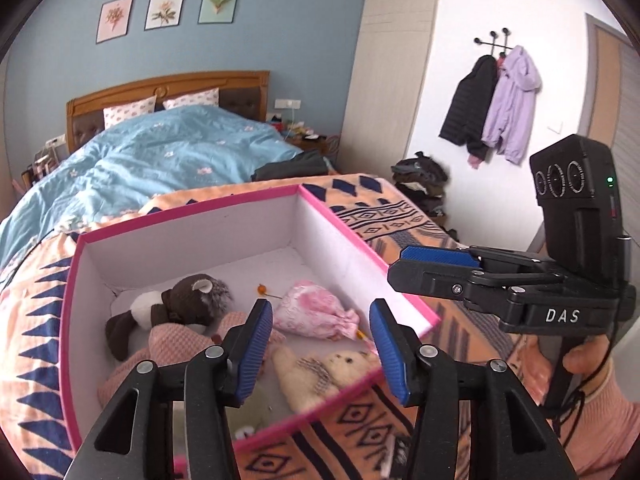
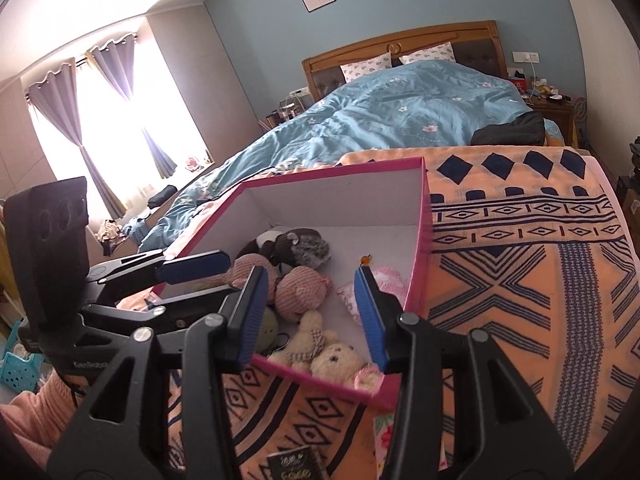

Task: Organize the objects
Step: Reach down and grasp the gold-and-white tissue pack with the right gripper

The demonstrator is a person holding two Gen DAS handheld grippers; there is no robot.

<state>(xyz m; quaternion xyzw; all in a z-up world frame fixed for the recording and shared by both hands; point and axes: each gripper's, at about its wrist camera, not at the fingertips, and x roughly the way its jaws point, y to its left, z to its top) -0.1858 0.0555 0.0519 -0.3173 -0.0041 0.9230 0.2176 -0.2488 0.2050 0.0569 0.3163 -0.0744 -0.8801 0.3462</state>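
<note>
At the bottom of the left wrist view the left gripper (image 1: 320, 344) stands with its jaws wide and nothing between them, poised above the near part of the box (image 1: 360, 236); that stance reads as either just after letting something go or lining up for the next pick, and I cannot tell which. In the right wrist view the right gripper (image 2: 310, 312) is likewise spread wide and empty, hanging over the box's near edge, so both tools meet over one container from opposite sides, probably because the box is the collecting place for the loose toys. Just beyond the fingers, low in the box, lies a cream bear (image 1: 316, 372), and beside it toward frame left a pink knitted toy (image 1: 180, 340); a pink pouch (image 1: 316, 312) sits mid-box, and a brown-and-white plush (image 1: 176, 308) rests farther back against the left wall. The toys lie loosely, touching one another, as things dropped in rather than arranged. At the very bottom of the right wrist view a dark booklet (image 2: 294, 464) lies outside the box on the blanket (image 2: 520, 240), perhaps still to be sorted. Farther off, in the upper half of both views, is the blue duvet (image 2: 400, 120).
</note>
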